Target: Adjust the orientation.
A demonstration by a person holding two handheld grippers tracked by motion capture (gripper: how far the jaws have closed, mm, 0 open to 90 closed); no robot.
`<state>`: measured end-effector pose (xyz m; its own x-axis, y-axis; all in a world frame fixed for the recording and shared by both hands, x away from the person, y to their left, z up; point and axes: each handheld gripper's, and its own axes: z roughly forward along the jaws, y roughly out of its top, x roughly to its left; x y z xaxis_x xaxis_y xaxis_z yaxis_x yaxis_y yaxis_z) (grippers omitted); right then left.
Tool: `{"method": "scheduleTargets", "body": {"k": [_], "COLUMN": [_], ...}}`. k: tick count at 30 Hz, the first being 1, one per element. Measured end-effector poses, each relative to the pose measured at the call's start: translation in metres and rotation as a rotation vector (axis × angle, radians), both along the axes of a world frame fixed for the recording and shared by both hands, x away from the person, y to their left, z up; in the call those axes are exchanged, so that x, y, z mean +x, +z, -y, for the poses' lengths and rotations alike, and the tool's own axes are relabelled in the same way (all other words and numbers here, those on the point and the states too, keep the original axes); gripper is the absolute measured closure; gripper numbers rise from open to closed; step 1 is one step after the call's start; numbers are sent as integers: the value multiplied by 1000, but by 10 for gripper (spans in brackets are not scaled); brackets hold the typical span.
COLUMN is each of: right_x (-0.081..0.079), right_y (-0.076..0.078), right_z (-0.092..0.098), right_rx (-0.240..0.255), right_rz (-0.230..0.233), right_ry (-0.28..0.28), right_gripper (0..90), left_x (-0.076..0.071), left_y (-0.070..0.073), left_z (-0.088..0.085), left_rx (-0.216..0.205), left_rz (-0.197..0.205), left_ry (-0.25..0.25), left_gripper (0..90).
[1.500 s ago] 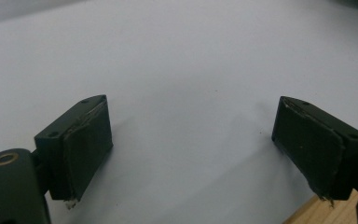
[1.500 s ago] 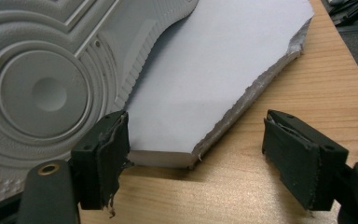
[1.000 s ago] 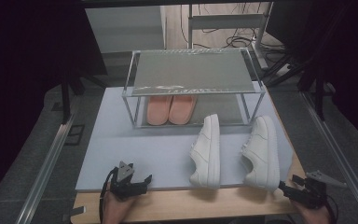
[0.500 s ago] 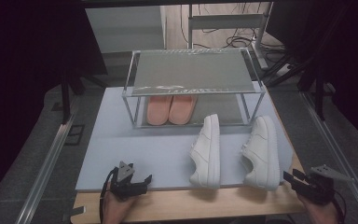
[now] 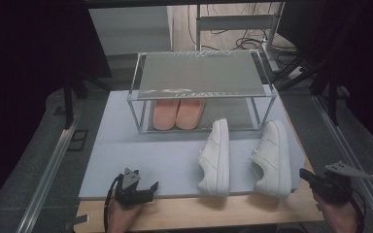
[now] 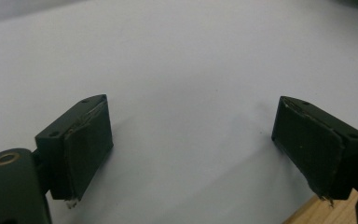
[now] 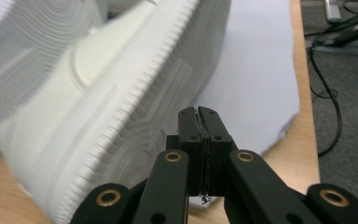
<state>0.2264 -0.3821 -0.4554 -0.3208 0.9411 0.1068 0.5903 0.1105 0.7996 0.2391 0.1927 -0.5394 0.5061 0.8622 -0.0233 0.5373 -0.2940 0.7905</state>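
Right gripper point(image 5: 307, 175) hung beside the right sneaker's point(image 5: 273, 158) heel; its jaws had just closed empty, raised since earlier.

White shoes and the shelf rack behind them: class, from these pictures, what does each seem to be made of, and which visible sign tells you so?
White shoes: smooth matte upper, probably leather or a synthetic; the right gripper view shows a ridged, moulded sole, likely rubber.
Shelf rack: thin shiny posts and rails suggest metal; its flat grey top panel could be plastic or coated board, which these pictures leave open.
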Motion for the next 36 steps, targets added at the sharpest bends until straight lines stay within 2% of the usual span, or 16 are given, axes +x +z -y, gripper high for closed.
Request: {"method": "scheduleTargets", "body": {"k": [6, 8, 14, 16, 22, 24, 31, 36], "right_x": [6, 8, 20, 24, 31, 32, 31, 27], "right_y": [17, 21, 26, 26, 22, 21, 17, 16], "right_z": [-10, -14, -30, -35, -42, -44, -41, -32], "right_rx": [-18, -18, -36, -52, -53, -83, -69, -62], "right_rz": [23, 35, 47, 44, 38, 39, 37, 39], "right_ry": [24, 49, 94, 90, 95, 83, 74, 43], "right_gripper": [900, 900, 900, 900, 900, 900, 900, 900], "left_x": [0, 0, 0, 0, 0, 0, 0, -1], "left_y": [0, 0, 0, 0, 0, 0, 0, 0], "left_z": [0, 0, 0, 0, 0, 1, 1, 1], "left_rx": [0, 0, 0, 0, 0, 0, 0, 0], "left_rz": [0, 0, 1, 1, 3, 3, 4, 4], "left_ry": [1, 1, 2, 2, 2, 3, 5, 6], "left_gripper": [118, 118, 119, 119, 119, 120, 120, 122]}}
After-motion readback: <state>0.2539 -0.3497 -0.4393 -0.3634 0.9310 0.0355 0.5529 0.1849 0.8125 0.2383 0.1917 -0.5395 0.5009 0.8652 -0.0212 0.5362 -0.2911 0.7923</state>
